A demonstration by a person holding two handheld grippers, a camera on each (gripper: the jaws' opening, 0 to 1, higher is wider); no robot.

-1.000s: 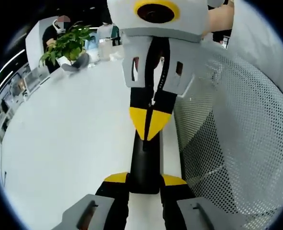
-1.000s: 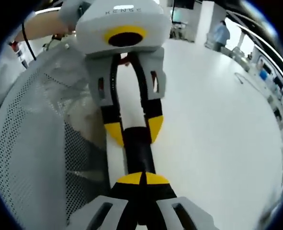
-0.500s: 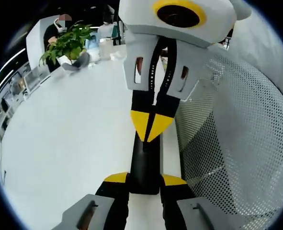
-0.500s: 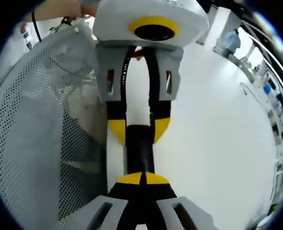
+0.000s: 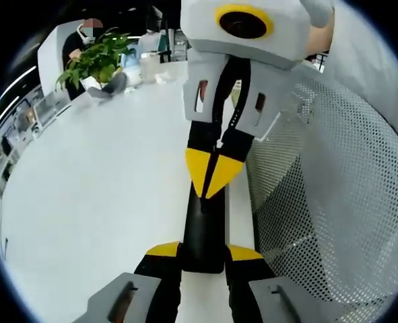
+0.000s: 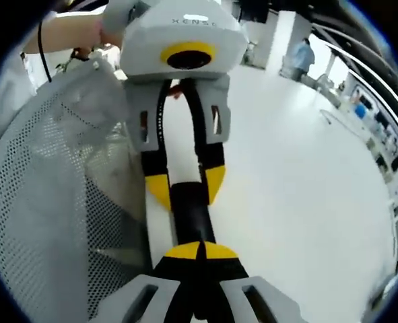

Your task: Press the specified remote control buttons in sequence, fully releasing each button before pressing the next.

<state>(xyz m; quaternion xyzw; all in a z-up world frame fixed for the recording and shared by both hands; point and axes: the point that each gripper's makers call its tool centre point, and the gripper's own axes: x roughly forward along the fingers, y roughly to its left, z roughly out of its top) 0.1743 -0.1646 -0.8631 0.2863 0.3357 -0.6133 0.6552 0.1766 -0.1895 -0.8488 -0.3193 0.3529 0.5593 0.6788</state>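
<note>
A black remote (image 5: 202,229) lies lengthwise between the yellow-tipped jaws of my left gripper (image 5: 203,250), which is shut on its sides. My right gripper (image 5: 212,171) comes in from above, its jaws shut together, its tip on the remote's far end. In the right gripper view my right gripper (image 6: 199,250) stands shut over the black remote (image 6: 188,214), and my left gripper (image 6: 187,187) clamps the remote from the far side. The buttons are hidden.
A white perforated mesh surface (image 5: 320,202) curves along one side, seen also as the mesh (image 6: 44,202). A white tabletop (image 5: 97,195) spreads on the other side. A potted plant (image 5: 94,60) and a person (image 5: 77,44) are at the far end.
My right gripper has tilted and shifted a little while its tip stays on the remote. My left gripper and the remote have held still.
</note>
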